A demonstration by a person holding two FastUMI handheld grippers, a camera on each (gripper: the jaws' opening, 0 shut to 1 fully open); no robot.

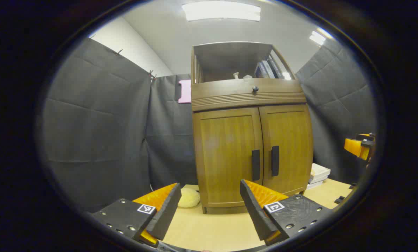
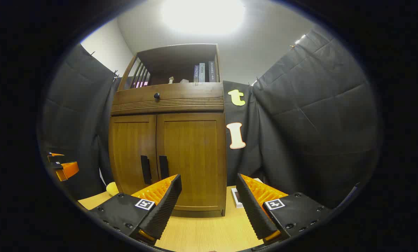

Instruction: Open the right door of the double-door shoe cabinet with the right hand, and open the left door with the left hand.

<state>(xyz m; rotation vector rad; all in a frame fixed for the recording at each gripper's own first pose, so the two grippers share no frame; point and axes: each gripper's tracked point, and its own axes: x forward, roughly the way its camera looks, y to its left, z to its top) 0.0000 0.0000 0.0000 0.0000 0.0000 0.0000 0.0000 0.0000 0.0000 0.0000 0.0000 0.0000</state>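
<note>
A brown wooden shoe cabinet (image 1: 251, 115) (image 2: 168, 140) stands on a light wooden table, both doors closed. The left door (image 1: 226, 154) (image 2: 131, 150) and right door (image 1: 287, 147) (image 2: 193, 157) each carry a dark vertical handle (image 1: 255, 164) (image 1: 275, 160) (image 2: 145, 169) (image 2: 163, 167) by the middle seam. My left gripper (image 1: 209, 203) is open, held short of the cabinet front, touching nothing. My right gripper (image 2: 209, 199) is open too, in front of the right door's lower part and apart from it. Each gripper appears at the edge of the other's view (image 1: 359, 147) (image 2: 61, 167).
Above the doors is a drawer with a dark knob (image 1: 255, 89) (image 2: 156, 95) and an open shelf with books (image 1: 268, 69) (image 2: 203, 72). A pale yellow soft object (image 1: 189, 197) lies left of the cabinet. Stacked white books (image 1: 317, 174) lie to its right. Black cloth walls surround the table (image 1: 209, 227).
</note>
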